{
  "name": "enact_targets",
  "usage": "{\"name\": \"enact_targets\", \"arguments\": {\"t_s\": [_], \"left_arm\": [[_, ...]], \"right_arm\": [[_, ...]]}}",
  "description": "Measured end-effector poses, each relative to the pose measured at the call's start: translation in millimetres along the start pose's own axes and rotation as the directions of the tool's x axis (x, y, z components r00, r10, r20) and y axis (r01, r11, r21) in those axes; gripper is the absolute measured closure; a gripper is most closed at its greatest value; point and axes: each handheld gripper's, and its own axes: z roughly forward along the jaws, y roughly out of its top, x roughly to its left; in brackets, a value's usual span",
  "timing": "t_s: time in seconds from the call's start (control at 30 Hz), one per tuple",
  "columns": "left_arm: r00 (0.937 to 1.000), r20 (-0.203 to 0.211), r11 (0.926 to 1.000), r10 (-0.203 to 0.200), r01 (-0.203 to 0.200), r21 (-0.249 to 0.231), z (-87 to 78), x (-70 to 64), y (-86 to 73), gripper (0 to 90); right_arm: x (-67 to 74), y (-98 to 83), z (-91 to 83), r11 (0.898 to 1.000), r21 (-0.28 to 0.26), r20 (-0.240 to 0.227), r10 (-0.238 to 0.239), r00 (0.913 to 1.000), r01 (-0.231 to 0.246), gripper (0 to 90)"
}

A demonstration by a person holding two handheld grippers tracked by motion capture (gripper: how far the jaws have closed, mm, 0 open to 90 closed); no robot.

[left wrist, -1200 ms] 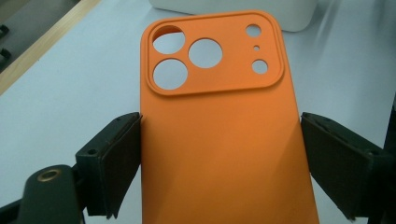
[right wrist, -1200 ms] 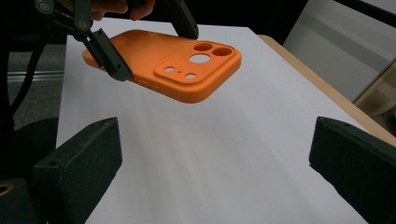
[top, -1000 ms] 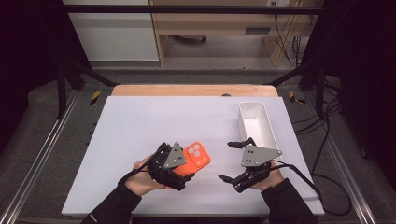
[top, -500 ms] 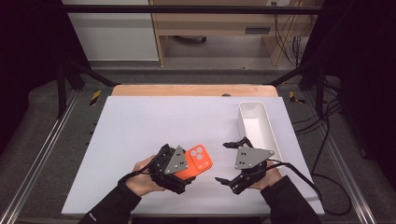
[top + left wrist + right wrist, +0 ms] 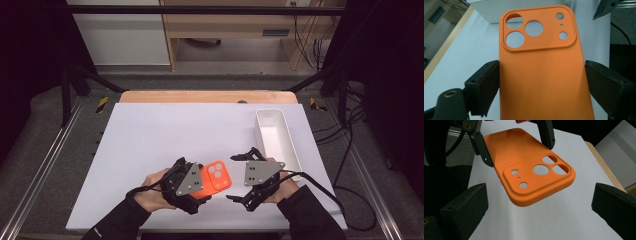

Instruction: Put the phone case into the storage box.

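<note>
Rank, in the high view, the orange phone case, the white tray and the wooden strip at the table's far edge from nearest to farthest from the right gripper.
From the right gripper:
1. Orange phone case, just to its left, held by the left gripper.
2. White tray, beyond it on the right.
3. Wooden strip, along the far edge.

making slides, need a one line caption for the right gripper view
Open right gripper faces the camera end of an orange phone case held by the left gripper.

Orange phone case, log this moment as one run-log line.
left gripper: shut on orange silicone phone case | right gripper: open, facing case | white rectangular plastic bin: empty
</note>
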Motion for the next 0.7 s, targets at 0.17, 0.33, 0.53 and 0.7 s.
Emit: {"name": "enact_targets", "arguments": {"t_s": [0.17, 0.33, 0.53, 0.7], "left_arm": [[0.9997, 0.020, 0.9999, 0.012, -0.012, -0.008, -0.4, -1.8, 1.6, 14.2], [0.9991, 0.039, 0.9998, 0.019, -0.018, -0.011, 0.3, -2.9, 3.3, 14.2], [0.9981, 0.055, 0.9994, 0.030, -0.029, -0.017, 1.3, -3.8, 5.1, 14.2], [0.9970, 0.067, 0.9989, 0.038, -0.037, -0.029, 1.5, -4.8, 6.3, 14.2]], "right_arm": [[0.9, 0.5, 2.2, 1.000, -0.002, -0.040, -0.011, 0.9992, 0.011, 1.3], [-1.0, -0.8, 5.4, 1.000, 0.004, -0.059, -0.012, 0.9982, 0.013, 1.3], [-4.7, -1.8, 9.2, 1.000, -0.011, -0.096, 0.001, 0.9954, -0.002, 2.6], [-5.9, -2.8, 12.5, 1.000, -0.023, -0.137, 0.006, 0.9906, -0.009, 3.5]]}}
